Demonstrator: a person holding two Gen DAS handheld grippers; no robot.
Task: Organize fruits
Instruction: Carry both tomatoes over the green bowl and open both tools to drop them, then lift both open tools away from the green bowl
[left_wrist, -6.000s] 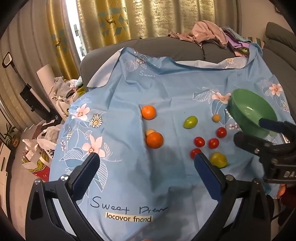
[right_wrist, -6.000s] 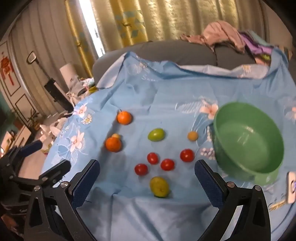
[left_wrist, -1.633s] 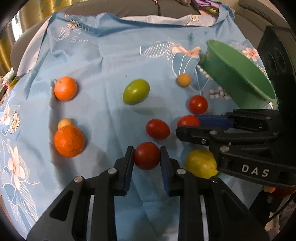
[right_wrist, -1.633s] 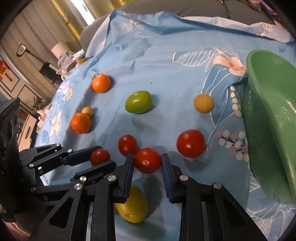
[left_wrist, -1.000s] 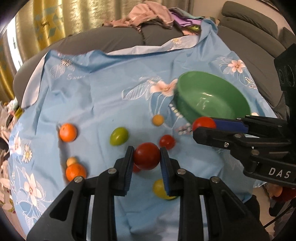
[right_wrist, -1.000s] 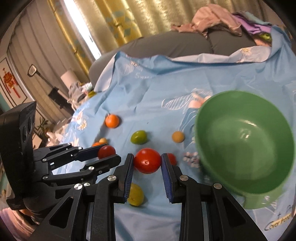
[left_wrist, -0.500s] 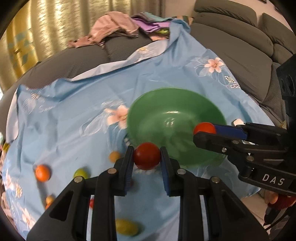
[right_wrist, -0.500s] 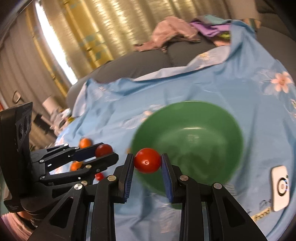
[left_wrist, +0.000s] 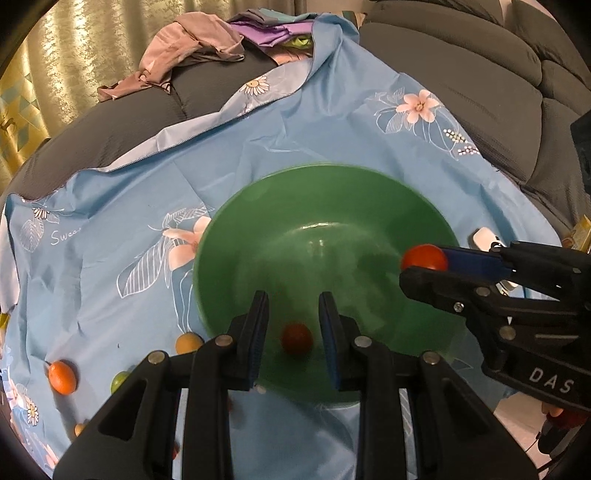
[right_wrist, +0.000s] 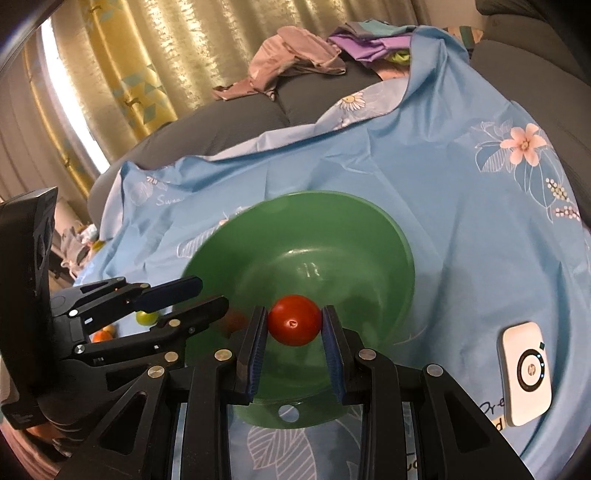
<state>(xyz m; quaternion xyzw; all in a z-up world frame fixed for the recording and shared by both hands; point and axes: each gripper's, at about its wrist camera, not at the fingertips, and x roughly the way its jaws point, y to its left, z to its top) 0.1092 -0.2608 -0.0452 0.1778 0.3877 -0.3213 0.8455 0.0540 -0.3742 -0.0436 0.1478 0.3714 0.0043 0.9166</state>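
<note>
Over the green bowl (left_wrist: 236, 221), my left tool (left_wrist: 293, 332) stands parted with one blurred red tomato (left_wrist: 296, 339) below it inside the bowl, apparently just let go, while my right tool (right_wrist: 294, 320) pinches a second tomato (right_wrist: 294, 319) above the bowl's near side. By my reckoning the job is barely begun: an orange (left_wrist: 62, 376), a green fruit (left_wrist: 120, 381) and smaller pieces lie on the blue cloth (left_wrist: 332, 129) left of the bowl. Open cloth surrounds the bowl; a white device (right_wrist: 526, 373) sits near its right.
</note>
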